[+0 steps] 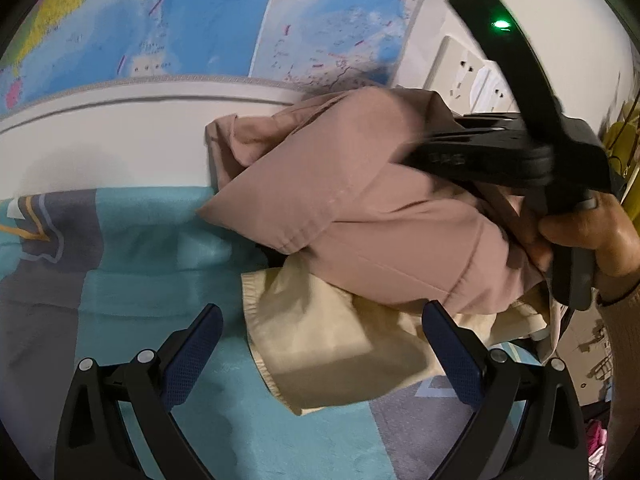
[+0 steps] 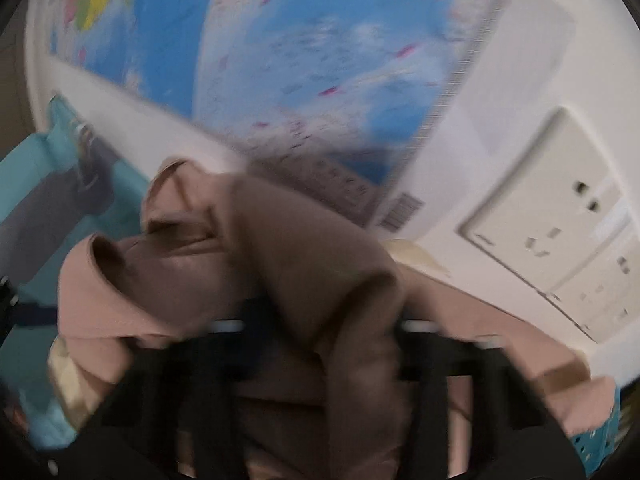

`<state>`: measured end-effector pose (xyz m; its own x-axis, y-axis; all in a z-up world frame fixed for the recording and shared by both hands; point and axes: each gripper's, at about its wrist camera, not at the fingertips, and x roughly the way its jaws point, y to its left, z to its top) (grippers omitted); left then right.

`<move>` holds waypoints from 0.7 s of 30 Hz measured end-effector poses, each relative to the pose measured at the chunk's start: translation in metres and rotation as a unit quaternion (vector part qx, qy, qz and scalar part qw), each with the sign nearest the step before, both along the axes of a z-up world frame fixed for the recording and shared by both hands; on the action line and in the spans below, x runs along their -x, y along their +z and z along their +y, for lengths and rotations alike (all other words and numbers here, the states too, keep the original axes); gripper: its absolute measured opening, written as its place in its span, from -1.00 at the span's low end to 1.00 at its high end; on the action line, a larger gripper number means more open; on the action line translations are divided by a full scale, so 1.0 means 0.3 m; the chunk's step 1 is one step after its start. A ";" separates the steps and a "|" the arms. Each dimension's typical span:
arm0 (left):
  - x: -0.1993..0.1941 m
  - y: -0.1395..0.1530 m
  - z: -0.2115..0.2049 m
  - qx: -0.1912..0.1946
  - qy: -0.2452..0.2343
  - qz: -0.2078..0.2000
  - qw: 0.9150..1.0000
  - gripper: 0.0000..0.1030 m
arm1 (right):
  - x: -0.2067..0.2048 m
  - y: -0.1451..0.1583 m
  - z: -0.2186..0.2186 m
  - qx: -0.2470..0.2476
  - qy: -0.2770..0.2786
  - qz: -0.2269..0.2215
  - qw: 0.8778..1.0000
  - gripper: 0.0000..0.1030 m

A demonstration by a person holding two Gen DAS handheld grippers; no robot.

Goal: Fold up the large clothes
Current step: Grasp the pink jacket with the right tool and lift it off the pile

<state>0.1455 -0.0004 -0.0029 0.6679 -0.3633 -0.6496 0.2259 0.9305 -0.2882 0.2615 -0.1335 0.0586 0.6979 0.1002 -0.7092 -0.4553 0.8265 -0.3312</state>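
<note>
- At two o'clock from the left gripper (image 1: 320, 344), whose jaws stand wide with nothing between them, the pink garment (image 1: 360, 200) hangs bunched above the bed (image 1: 160, 240).
- Right gripper (image 2: 320, 344) seems clamped on it, though blur hides the fingertips.
- Risk: the loose bundle slips free and snags the cream cloth (image 1: 328, 352) lying under it.

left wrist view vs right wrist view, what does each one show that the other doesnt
Only the left wrist view shows the open left gripper over the teal blanket, and the right gripper seen from outside, in the person's hand.

Only the right wrist view shows the map's barcode.

Both show the pink garment, cream garment, wall map and wall socket.
</note>
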 end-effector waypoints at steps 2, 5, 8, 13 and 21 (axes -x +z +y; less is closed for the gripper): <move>-0.002 -0.004 0.024 0.003 0.001 -0.003 1.000 0.87 | 0.053 0.066 -0.015 -0.013 0.003 -0.026 1.000 -0.79; 0.001 0.003 0.057 0.006 -0.001 -0.019 1.000 0.87 | 0.136 0.236 -0.066 -0.057 -0.001 -0.075 0.996 -0.82; 0.007 0.022 0.078 0.016 -0.007 -0.037 0.999 0.87 | 0.217 0.397 -0.134 -0.098 -0.013 -0.119 0.988 -0.82; 0.046 0.062 0.060 0.030 -0.042 -0.087 0.995 0.87 | 0.327 0.606 -0.242 -0.150 -0.028 -0.162 0.975 -0.83; 0.030 0.087 -0.081 -0.009 -0.112 -0.166 0.980 0.87 | 0.493 0.734 -0.335 -0.187 -0.025 -0.199 0.962 -0.83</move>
